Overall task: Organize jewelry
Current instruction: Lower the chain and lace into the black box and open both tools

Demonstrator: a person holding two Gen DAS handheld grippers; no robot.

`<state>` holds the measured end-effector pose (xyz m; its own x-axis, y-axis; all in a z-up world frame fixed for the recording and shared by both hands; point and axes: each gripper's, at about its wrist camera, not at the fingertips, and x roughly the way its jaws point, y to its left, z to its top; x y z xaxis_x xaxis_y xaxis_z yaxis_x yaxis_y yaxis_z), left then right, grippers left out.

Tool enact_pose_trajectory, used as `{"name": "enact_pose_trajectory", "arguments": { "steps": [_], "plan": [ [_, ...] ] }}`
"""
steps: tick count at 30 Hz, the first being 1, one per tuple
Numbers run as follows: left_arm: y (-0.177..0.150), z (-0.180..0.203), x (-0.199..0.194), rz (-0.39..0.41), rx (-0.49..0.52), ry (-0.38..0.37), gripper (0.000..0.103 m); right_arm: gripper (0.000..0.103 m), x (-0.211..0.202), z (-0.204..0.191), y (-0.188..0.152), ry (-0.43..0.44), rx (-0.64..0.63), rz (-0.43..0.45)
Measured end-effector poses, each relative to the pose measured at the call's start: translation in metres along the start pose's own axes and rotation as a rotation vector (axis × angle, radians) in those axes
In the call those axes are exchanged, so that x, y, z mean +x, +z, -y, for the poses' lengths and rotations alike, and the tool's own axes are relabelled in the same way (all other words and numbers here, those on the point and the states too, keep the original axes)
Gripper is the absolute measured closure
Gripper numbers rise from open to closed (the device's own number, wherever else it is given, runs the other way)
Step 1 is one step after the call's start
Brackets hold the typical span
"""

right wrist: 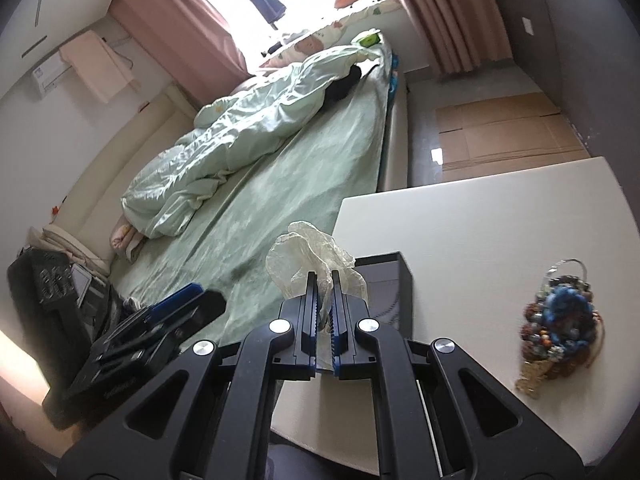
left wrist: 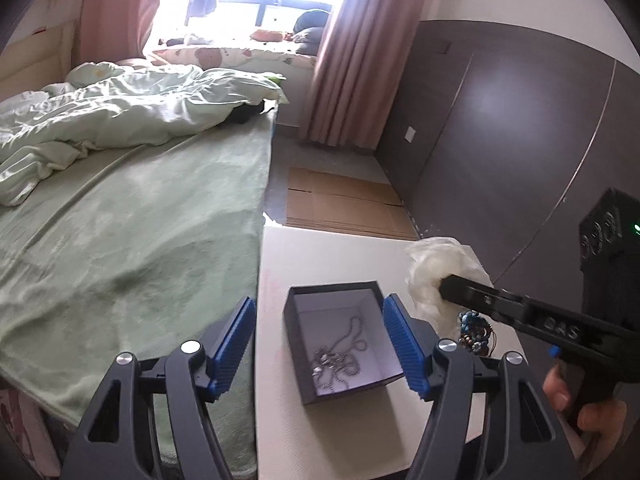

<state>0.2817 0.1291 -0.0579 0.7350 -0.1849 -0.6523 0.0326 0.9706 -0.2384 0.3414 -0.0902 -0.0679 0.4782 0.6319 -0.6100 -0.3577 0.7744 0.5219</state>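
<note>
My right gripper (right wrist: 324, 292) is clamped on a sheer cream pouch (right wrist: 308, 256) — its gathered neck is pinched between the blue pads (right wrist: 311, 300) and the rest billows above them; it weighs next to nothing, I judge, soft and crushable, slippery enough to slide out, so the bunched neck is the place to hold it. My left gripper (left wrist: 320, 344) stands wide with nothing in it, its jaws straddling the dark open box (left wrist: 340, 340) on the white table (left wrist: 336, 252); a silver chain (left wrist: 340, 356) lies coiled on the box's pale floor — limp, fine, prone to tangle. Beyond the box, near my right gripper, the heap of blue beaded jewelry (right wrist: 560, 324) rests on the table; lumpy and looped, likely heavier, best taken by the thick middle rather than a loose strand.
</note>
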Motion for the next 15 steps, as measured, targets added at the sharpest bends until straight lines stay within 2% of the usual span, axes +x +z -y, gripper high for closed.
{"name": "enact_pose_trajectory", "arguments": {
  "steps": [3, 4, 6, 7, 8, 11, 15],
  "plan": [
    [-0.005, -0.005, -0.006, 0.004, -0.012, 0.01, 0.032, 0.096, 0.013, -0.006, -0.002, 0.013, -0.011, -0.015],
    [-0.007, -0.007, -0.007, 0.004, -0.014, 0.015, 0.03, 0.093, 0.018, -0.007, -0.003, 0.013, -0.014, -0.024],
    [-0.01, -0.008, -0.007, 0.003, -0.012, 0.031, 0.024, 0.062, 0.027, -0.006, -0.004, 0.026, -0.012, -0.057],
    [-0.011, -0.008, -0.008, 0.005, -0.009, 0.039, 0.021, 0.033, 0.026, -0.005, -0.006, 0.028, -0.01, -0.055],
    [-0.012, -0.008, -0.009, 0.009, -0.008, 0.046, 0.017, 0.02, 0.022, -0.003, -0.007, 0.015, -0.011, -0.035],
    [-0.012, -0.009, -0.013, 0.036, -0.01, 0.066, 0.008, 0.019, 0.002, 0.008, -0.013, 0.001, -0.004, 0.018],
    [-0.011, -0.003, -0.012, 0.042, -0.016, 0.067, 0.008, 0.019, -0.016, 0.031, -0.019, -0.036, 0.059, 0.04]
  ]
}}
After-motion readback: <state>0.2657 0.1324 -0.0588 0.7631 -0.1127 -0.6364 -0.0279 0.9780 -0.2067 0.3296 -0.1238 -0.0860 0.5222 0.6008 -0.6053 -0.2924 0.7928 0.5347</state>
